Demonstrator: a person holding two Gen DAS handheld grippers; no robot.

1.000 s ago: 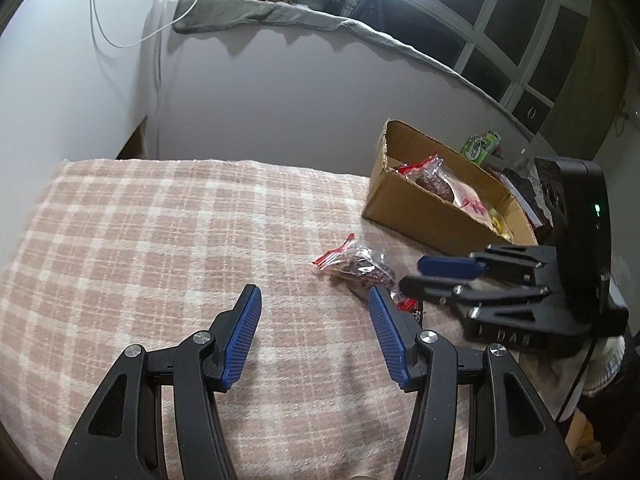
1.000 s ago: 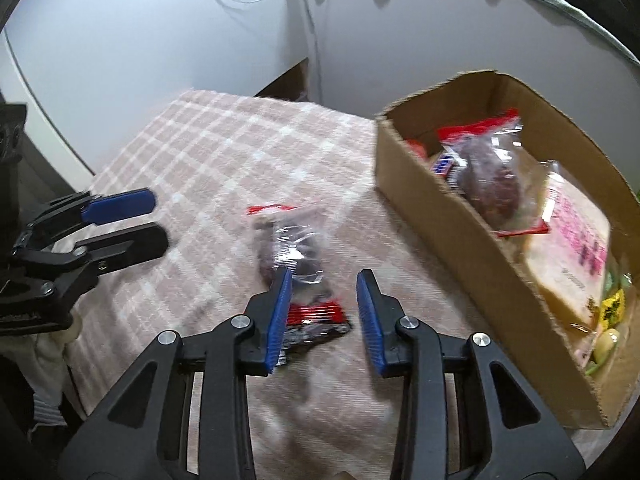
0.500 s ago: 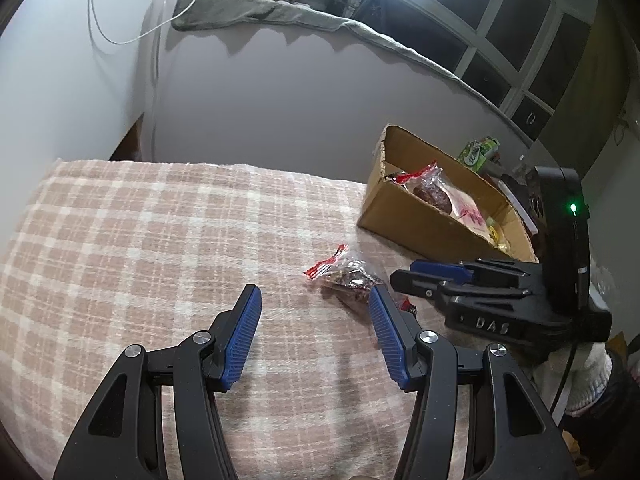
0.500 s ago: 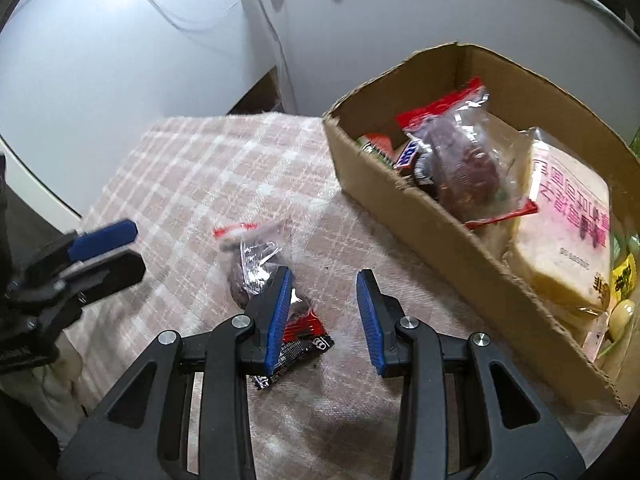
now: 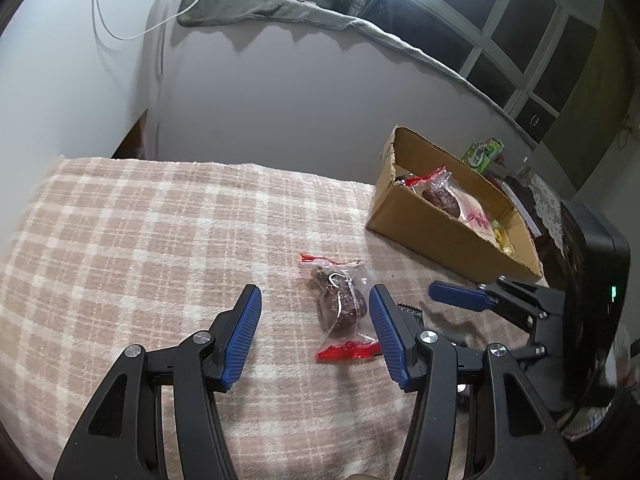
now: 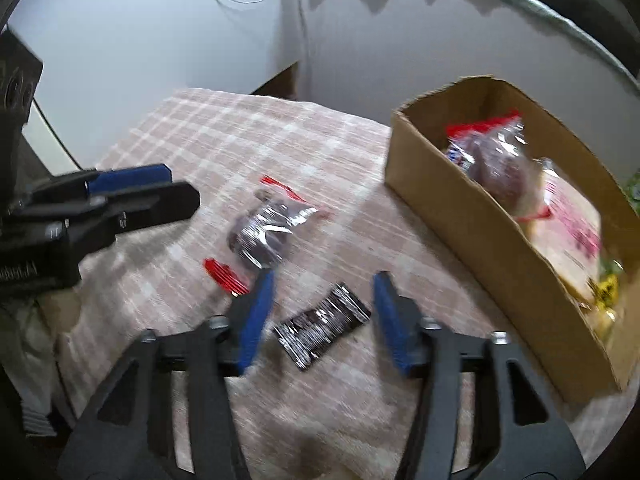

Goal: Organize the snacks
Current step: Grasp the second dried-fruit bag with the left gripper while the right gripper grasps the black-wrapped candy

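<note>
On the plaid-covered table (image 6: 192,136), the right tool (image 6: 320,316) had spread its fingers wider than half a second before and now straddled a dark foil snack packet (image 6: 322,326), gripping nothing. The clear bag of dark snacks (image 5: 340,300), earlier at that tool's left finger, lay between the wide-open, empty fingers of the left tool (image 5: 316,336). Two items were thus framed for pickup, with the cardboard box (image 6: 472,208) of sorted snacks just to the right.

On the pink checked tablecloth (image 5: 140,240), a clear bag of dark dried fruit (image 5: 339,300) lies between my left gripper's (image 5: 314,312) spread jaws. A small black foil packet (image 6: 322,326) sits between my right gripper's (image 6: 324,300) spread jaws. The open brown cardboard box (image 6: 472,216), holding snacks, stands far right.
</note>
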